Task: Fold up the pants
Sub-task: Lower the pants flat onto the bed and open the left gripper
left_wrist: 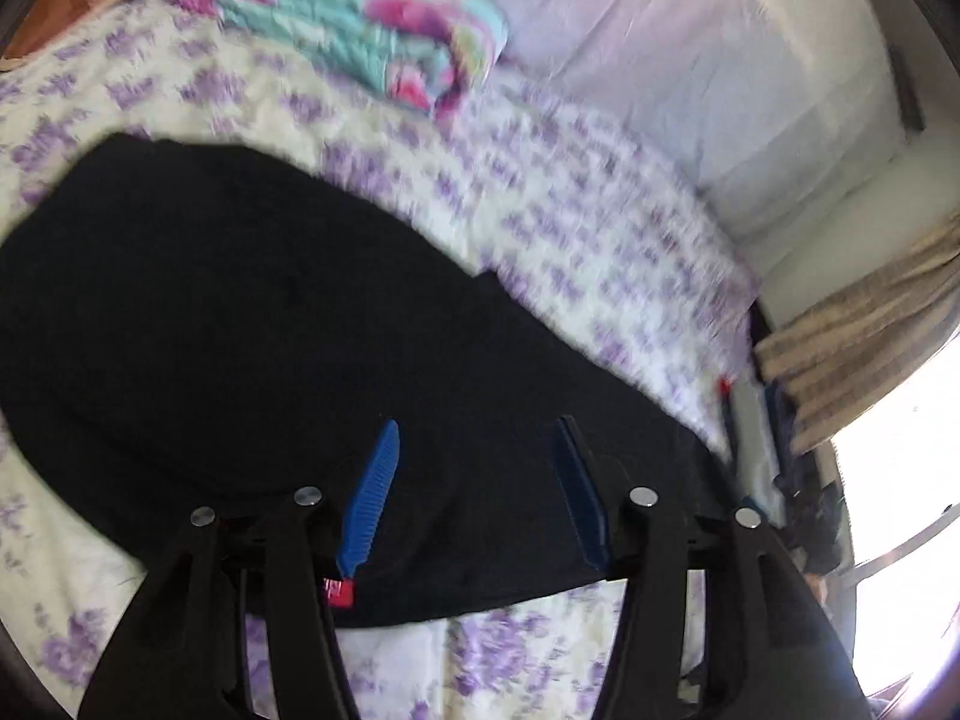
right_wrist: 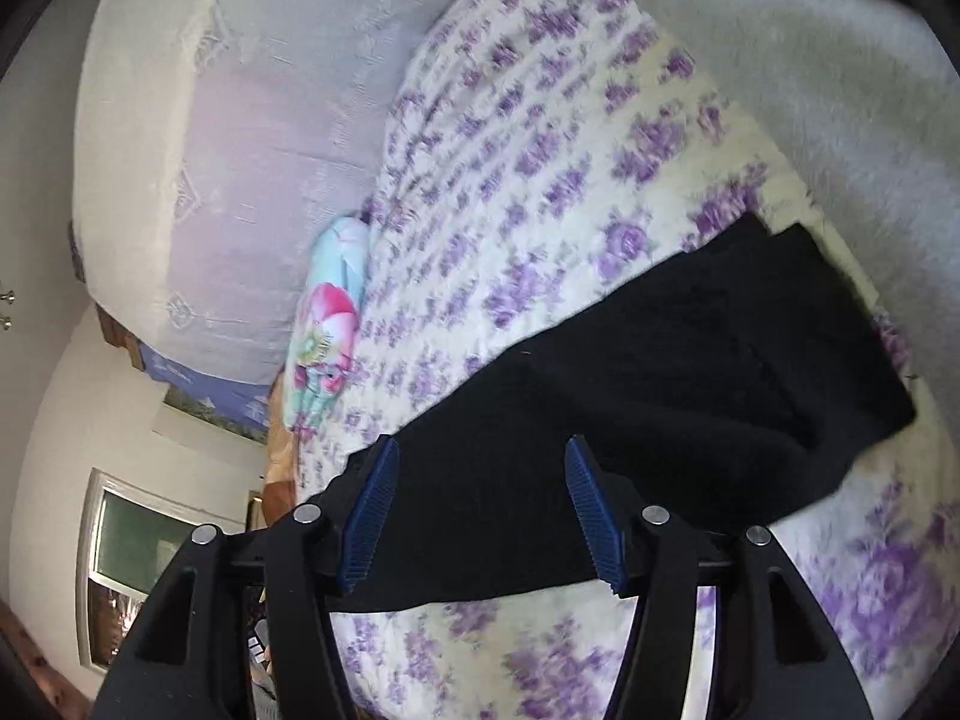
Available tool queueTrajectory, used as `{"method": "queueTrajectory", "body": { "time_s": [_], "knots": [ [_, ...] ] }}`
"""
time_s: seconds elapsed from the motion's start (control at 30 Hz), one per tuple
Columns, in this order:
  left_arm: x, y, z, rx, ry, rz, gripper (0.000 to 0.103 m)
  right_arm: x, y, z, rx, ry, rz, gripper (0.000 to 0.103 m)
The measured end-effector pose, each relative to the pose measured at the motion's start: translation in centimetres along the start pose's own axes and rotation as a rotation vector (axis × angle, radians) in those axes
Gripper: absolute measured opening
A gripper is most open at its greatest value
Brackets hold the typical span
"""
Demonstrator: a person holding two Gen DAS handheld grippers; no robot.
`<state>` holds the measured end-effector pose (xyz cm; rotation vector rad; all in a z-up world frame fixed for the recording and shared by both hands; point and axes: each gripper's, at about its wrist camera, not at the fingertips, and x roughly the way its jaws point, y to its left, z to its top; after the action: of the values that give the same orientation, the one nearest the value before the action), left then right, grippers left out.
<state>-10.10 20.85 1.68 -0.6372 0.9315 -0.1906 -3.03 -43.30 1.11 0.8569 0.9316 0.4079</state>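
Note:
Black pants (left_wrist: pixel 252 324) lie flat on a bed with a white sheet patterned in purple flowers (left_wrist: pixel 540 210). In the left wrist view my left gripper (left_wrist: pixel 477 429) hovers over the near edge of the dark cloth, jaws apart, nothing pinched between the blue pads (left_wrist: pixel 369 498). The right wrist view shows the same pants (right_wrist: pixel 690 348) stretching from the lower middle up to the right. My right gripper (right_wrist: pixel 483 447) hangs above their near end with its blue pads (right_wrist: pixel 594 510) spread and no fabric caught between them.
A folded turquoise and pink floral blanket (left_wrist: pixel 372 30) rests on the bed beyond the pants, also seen as a blanket (right_wrist: pixel 327 324) at the left in the right wrist view. A pale headboard or wall covering (right_wrist: pixel 240 150) rises behind. A window (left_wrist: pixel 900 450) and curtain (left_wrist: pixel 870 324) stand at the right.

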Motion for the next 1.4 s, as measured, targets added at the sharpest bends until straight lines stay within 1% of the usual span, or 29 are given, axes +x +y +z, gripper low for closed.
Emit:
{"method": "queueTrajectory", "body": {
  "time_s": [0.03, 0.07, 0.1, 0.13, 0.17, 0.23, 0.27, 0.33, 0.4, 0.43, 0.47, 0.5, 0.53, 0.57, 0.6, 0.63, 0.67, 0.7, 0.73, 0.77, 0.83, 0.87, 0.93, 1.0, 1.07, 1.13, 1.23, 1.33, 1.4],
  "knots": [
    [1.1, 0.8, 0.0, -0.012, 0.024, 0.038, 0.052, 0.3, -1.4, 0.3, 0.011, 0.003, -0.055, 0.056],
    [1.8, 1.9, 0.0, -0.033, 0.037, 0.042, 0.044, 0.3, -3.0, 0.6, 0.042, -0.014, -0.132, 0.045],
    [1.8, 3.0, -0.1, -0.055, 0.04, 0.022, 0.031, 0.1, -5.0, 0.9, 0.094, -0.013, -0.131, 0.022],
    [1.4, 4.2, 0.0, -0.089, 0.036, -0.002, 0.025, -0.3, -6.3, 1.1, 0.144, 0.0, -0.109, 0.008],
    [0.8, 5.4, -0.1, -0.131, 0.037, -0.022, 0.017, -0.8, -7.0, 1.2, 0.18, -0.004, -0.088, 0.008],
    [-0.3, 6.9, -0.2, -0.199, 0.016, -0.042, 0.017, -2.2, -6.3, 1.6, 0.164, -0.051, -0.078, 0.012],
    [-0.8, 7.1, -0.3, -0.195, 0.002, -0.033, 0.018, -2.7, -5.3, 2.0, 0.127, -0.074, -0.084, 0.015],
    [-1.7, 6.0, -0.9, -0.151, -0.029, -0.006, 0.024, -3.6, -3.8, 3.0, 0.081, -0.129, -0.088, 0.044],
    [-1.8, 4.3, -0.9, -0.085, -0.05, -0.02, 0.047, -3.4, -2.9, 4.3, 0.051, -0.142, -0.092, 0.045],
    [-1.6, 3.7, -0.8, -0.061, -0.051, -0.027, 0.05, -2.5, -2.5, 4.6, 0.038, -0.118, -0.097, 0.045],
    [-1.4, 3.2, -0.7, -0.041, -0.05, -0.028, 0.052, -1.4, -2.2, 4.8, 0.027, -0.081, -0.111, 0.045],
    [-0.9, 2.8, -0.6, -0.025, -0.045, -0.025, 0.053, 0.2, -2.3, 5.2, 0.019, -0.029, -0.145, 0.05],
    [-0.4, 2.8, -0.5, -0.015, -0.037, -0.018, 0.054, 1.8, -2.9, 5.6, 0.023, 0.007, -0.188, 0.046],
    [0.1, 3.2, -0.5, -0.017, -0.028, 0.007, 0.054, 2.4, -3.9, 5.8, 0.052, 0.002, -0.223, 0.039],
    [0.2, 3.3, -0.7, -0.022, -0.025, 0.034, 0.054, 2.3, -4.3, 6.1, 0.101, -0.045, -0.262, 0.03],
    [0.3, 3.9, -0.9, -0.022, -0.027, 0.042, 0.053, 2.3, -3.4, 6.4, 0.096, -0.082, -0.273, 0.032],
    [0.1, 4.3, -1.1, -0.019, -0.036, 0.026, 0.053, 2.4, -1.7, 6.6, 0.04, -0.118, -0.255, 0.032],
    [0.0, 4.2, -1.2, -0.017, -0.043, 0.019, 0.053, 3.1, 1.0, 6.7, -0.044, -0.138, -0.209, 0.037],
    [-0.2, 4.3, -1.3, -0.018, -0.051, 0.016, 0.053, 4.5, 3.3, 6.6, -0.094, -0.113, -0.152, 0.044],
    [-0.4, 4.4, -1.4, -0.022, -0.063, 0.013, 0.054, 6.5, 5.5, 6.4, -0.134, -0.054, -0.078, 0.045],
    [-0.7, 3.8, -1.5, -0.008, -0.092, 0.015, 0.059, 12.5, 10.3, 5.1, -0.198, 0.126, 0.077, 0.045],
    [-0.4, 2.8, -1.7, 0.01, -0.099, 0.01, 0.063, 15.4, 12.3, 4.3, -0.218, 0.212, 0.129, 0.045],
    [0.2, 0.9, -2.1, 0.057, -0.113, -0.02, 0.064, 22.2, 16.4, 1.9, -0.259, 0.395, 0.218, 0.044],
    [0.7, 0.0, -2.5, 0.093, -0.123, -0.03, 0.065, 28.0, 20.0, -0.7, -0.327, 0.52, 0.225, 0.044],
    [1.3, -0.2, -2.8, 0.116, -0.12, -0.011, 0.065, 32.7, 22.1, -2.7, -0.361, 0.609, 0.205, 0.044],
    [2.3, -0.6, -2.8, 0.129, -0.12, 0.015, 0.065, 35.5, 23.3, -3.4, -0.384, 0.641, 0.178, 0.044],
    [2.9, -1.0, -2.9, 0.168, -0.126, 0.021, 0.066, 37.8, 24.4, -4.3, -0.446, 0.674, 0.14, 0.044],
    [3.3, -1.5, -3.0, 0.212, -0.123, 0.018, 0.077, 38.4, 24.2, -5.4, -0.477, 0.703, 0.106, 0.044],
    [3.4, -2.0, -3.4, 0.247, -0.119, 0.023, 0.085, 39.0, 24.3, -5.7, -0.498, 0.724, 0.112, 0.044]
  ]
}}
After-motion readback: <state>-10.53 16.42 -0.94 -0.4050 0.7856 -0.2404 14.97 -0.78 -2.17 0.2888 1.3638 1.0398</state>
